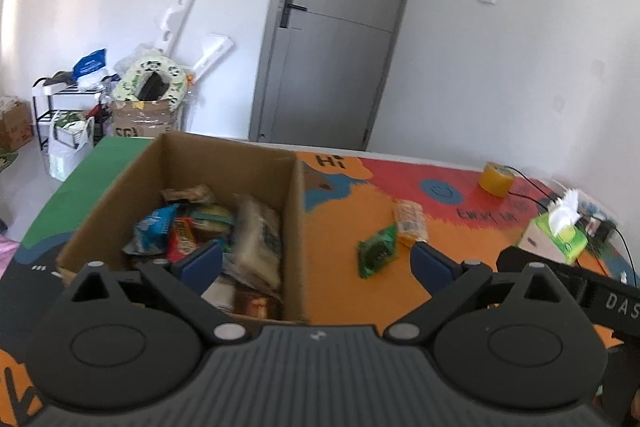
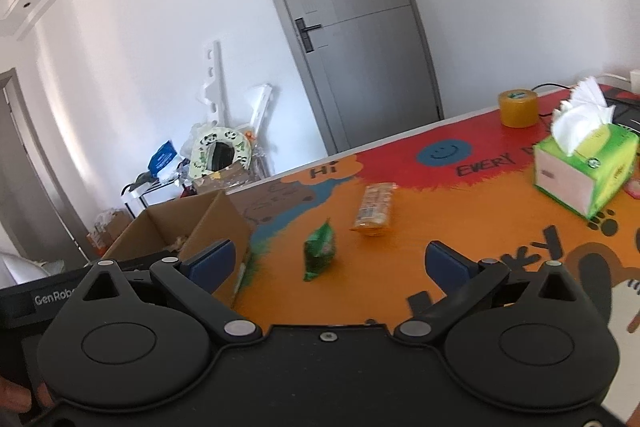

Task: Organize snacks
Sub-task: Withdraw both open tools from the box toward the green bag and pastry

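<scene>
Snacks in crumpled wrappers fill the open brown cardboard box (image 1: 180, 187) at the left of the painted orange tabletop (image 1: 340, 291). The left gripper (image 1: 316, 263) hangs above the box's right wall, jaws spread wide and empty. Right of the box a small green snack packet (image 2: 319, 254) lies on the table, with an orange biscuit pack (image 2: 374, 210) just beyond. The right gripper (image 2: 328, 263) hovers before them, also wide open, holding nothing. Farther right stand a green tissue box (image 2: 584, 179) and a yellow tape roll (image 2: 517, 108).
</scene>
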